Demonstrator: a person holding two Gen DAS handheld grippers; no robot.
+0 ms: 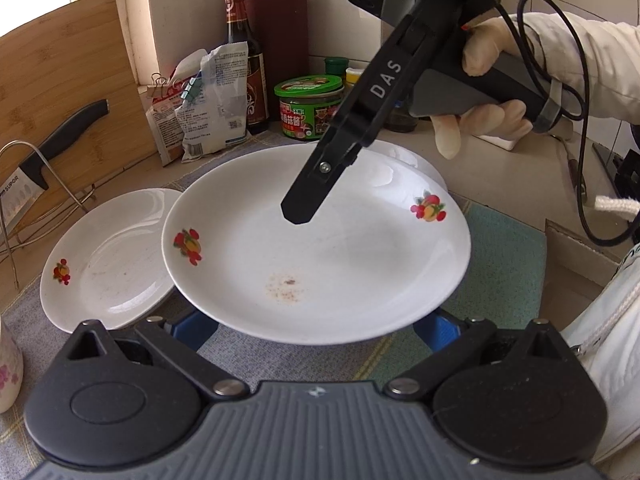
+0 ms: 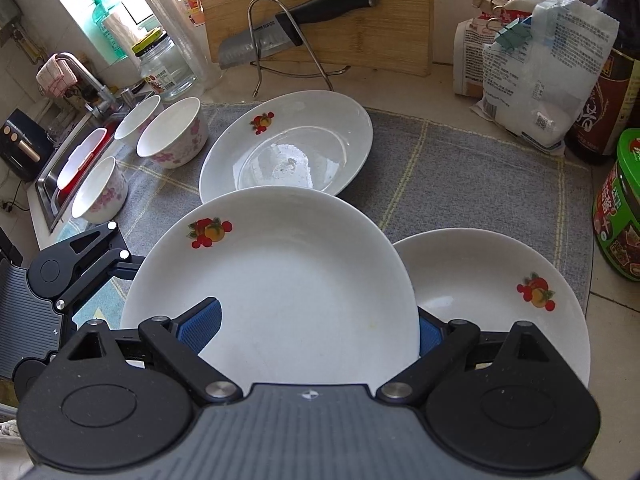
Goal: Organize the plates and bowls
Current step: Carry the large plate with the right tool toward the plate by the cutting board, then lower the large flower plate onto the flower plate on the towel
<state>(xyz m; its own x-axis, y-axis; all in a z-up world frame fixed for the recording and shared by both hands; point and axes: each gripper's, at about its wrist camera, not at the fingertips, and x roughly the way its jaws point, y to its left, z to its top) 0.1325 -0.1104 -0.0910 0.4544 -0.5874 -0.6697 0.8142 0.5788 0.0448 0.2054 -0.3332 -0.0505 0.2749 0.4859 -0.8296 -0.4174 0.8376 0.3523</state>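
A white plate with fruit prints (image 1: 320, 248) hangs above the grey mat (image 2: 460, 168). It lies across my left gripper (image 1: 316, 328), whose blue pads (image 1: 196, 328) stand wide apart under its near rim. My right gripper (image 2: 314, 332) is also wide: one pad (image 2: 200, 328) lies over the plate (image 2: 280, 272), the other sits outside its edge. I see no pad pressing. Its upper finger (image 1: 298, 208) reaches over the plate's middle. Two more plates (image 2: 288, 148) (image 2: 500, 300) lie on the mat. Three flowered bowls (image 2: 174, 136) stand at the mat's left end.
A knife (image 2: 280, 28) rests on a wire rack against a bamboo board (image 2: 380, 20). Clipped bags (image 2: 540, 80), a dark sauce bottle (image 1: 244, 60) and a green-lidded jar (image 2: 620, 208) line the back. The sink (image 2: 76, 160) lies left of the bowls. A gloved hand (image 1: 488, 80) holds the right gripper.
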